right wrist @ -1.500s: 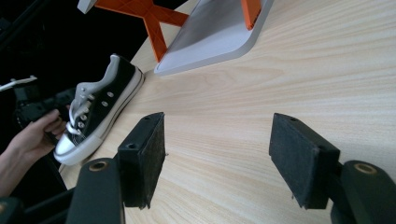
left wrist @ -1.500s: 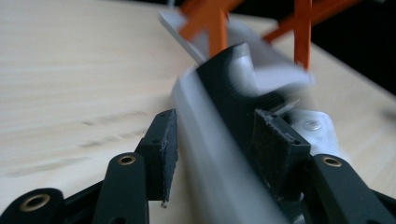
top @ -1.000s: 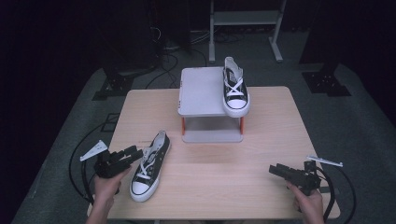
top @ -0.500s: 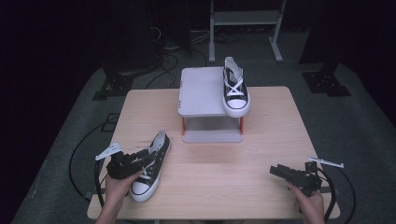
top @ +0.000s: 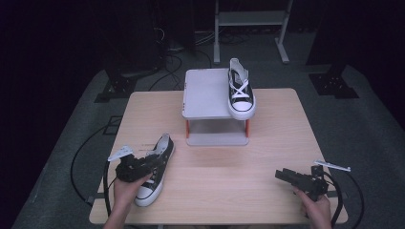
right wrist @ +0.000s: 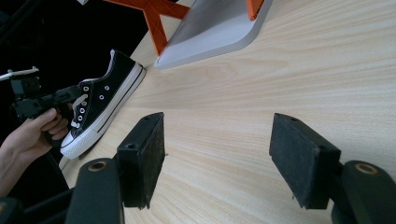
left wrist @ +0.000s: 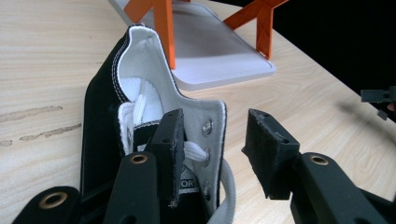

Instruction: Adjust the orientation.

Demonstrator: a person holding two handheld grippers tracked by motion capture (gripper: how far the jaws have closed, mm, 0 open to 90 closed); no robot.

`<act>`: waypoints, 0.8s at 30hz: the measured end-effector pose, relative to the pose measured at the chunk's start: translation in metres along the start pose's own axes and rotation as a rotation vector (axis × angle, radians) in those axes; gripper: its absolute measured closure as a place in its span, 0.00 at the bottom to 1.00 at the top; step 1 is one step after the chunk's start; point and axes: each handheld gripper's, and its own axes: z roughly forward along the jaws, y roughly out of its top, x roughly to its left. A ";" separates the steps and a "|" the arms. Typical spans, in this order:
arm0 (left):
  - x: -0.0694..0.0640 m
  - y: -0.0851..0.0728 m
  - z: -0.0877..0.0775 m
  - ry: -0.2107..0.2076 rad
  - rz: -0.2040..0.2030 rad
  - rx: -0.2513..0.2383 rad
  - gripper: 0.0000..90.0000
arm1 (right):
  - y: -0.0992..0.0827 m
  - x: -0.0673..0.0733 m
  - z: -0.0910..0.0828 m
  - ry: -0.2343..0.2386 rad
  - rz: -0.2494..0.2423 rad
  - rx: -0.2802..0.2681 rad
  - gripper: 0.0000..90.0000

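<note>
The left gripper (top: 152,163) sits over the near shoe (top: 154,168), which lies on the table (top: 267,143) in front and to the left of the grey rack (top: 206,90). Its jaws have just been closing: one pad is inside the shoe's mouth, the other outside the eyelet flap, a gap still showing – straddling the side, not yet pinching. On the rack's top right edge the second shoe (top: 240,88) already rests, so half the pairing looks done. The right gripper (top: 282,175) waits in front and to the right of the rack, jaws wide and empty. Left to do, by my judgement – clamp, lift, and set the shoe beside its mate.
</note>
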 end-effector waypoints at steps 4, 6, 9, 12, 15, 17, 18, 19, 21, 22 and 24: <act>0.002 0.001 0.001 0.019 -0.011 0.012 0.68 | 0.000 0.000 0.000 0.002 0.006 0.004 0.39; 0.002 0.001 0.002 0.028 -0.009 0.026 0.72 | 0.000 0.000 0.001 0.004 0.003 0.003 0.39; 0.002 0.002 0.003 0.027 -0.024 0.036 0.78 | 0.000 0.000 0.001 0.006 -0.001 0.002 0.39; 0.002 0.003 0.004 0.022 -0.040 0.036 0.82 | 0.000 0.000 0.001 0.008 0.004 0.005 0.39; 0.002 0.004 0.004 0.016 -0.051 0.038 0.89 | -0.001 0.000 0.002 0.009 0.006 0.007 0.39; 0.004 0.004 0.004 0.021 -0.065 0.034 0.92 | -0.001 0.000 0.002 0.010 0.005 0.007 0.39; 0.004 0.004 0.004 0.020 -0.073 0.033 0.93 | -0.001 0.000 0.002 0.010 0.005 0.007 0.39; 0.005 0.004 0.004 0.013 -0.088 0.030 0.93 | -0.001 0.001 0.002 0.011 0.007 0.007 0.39; 0.007 0.003 0.003 0.005 -0.108 0.023 0.94 | -0.001 0.000 0.001 0.013 0.005 0.006 0.39; 0.007 0.002 0.003 -0.001 -0.117 0.016 0.94 | -0.001 0.000 0.001 0.013 0.006 0.005 0.39; 0.006 0.001 0.002 -0.011 -0.145 -0.006 0.94 | -0.001 0.000 0.000 0.015 0.008 0.002 0.39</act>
